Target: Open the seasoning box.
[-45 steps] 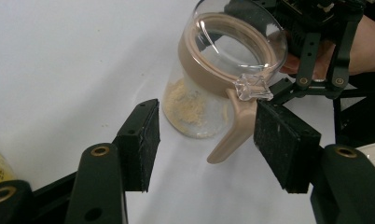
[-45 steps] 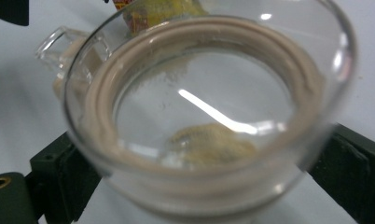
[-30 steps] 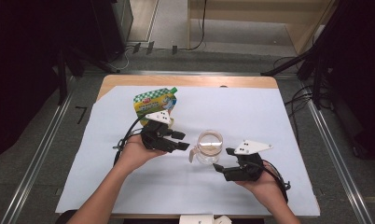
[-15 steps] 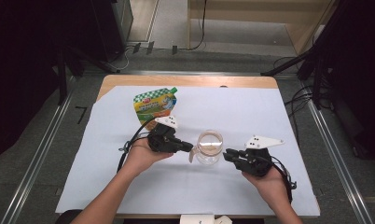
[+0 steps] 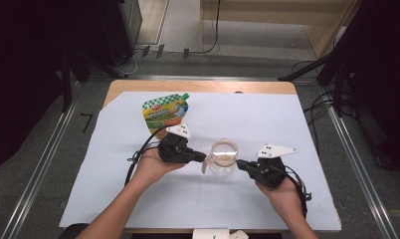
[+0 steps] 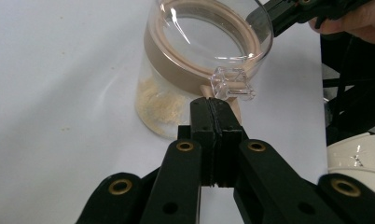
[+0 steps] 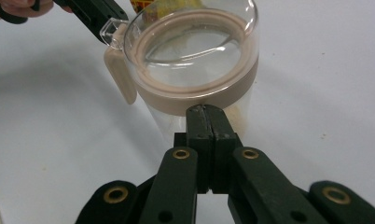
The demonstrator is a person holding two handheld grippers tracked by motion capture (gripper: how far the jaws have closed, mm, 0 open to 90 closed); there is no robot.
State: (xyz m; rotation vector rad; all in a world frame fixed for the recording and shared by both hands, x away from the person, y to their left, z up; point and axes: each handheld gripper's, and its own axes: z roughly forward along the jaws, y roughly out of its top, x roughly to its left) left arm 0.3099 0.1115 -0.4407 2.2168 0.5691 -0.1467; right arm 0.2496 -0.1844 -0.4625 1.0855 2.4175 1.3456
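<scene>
Where the white-covered desk (image 5: 138, 199) is bare near its middle, a clear jar (image 5: 223, 158) with a tan lid band is seen standing upright between the two claws. The left claw (image 6: 215, 108) is pressed fully closed just beside the lid's clear tab, nothing gripped. The right claw (image 7: 206, 122) is likewise closed empty against the tan band.

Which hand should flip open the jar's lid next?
Probably the left. The left gripper, shut, sits right under the lid's clear tab by the latch on the jar. The right gripper, also shut, touches the plain lid band opposite, better for steadying.
</scene>
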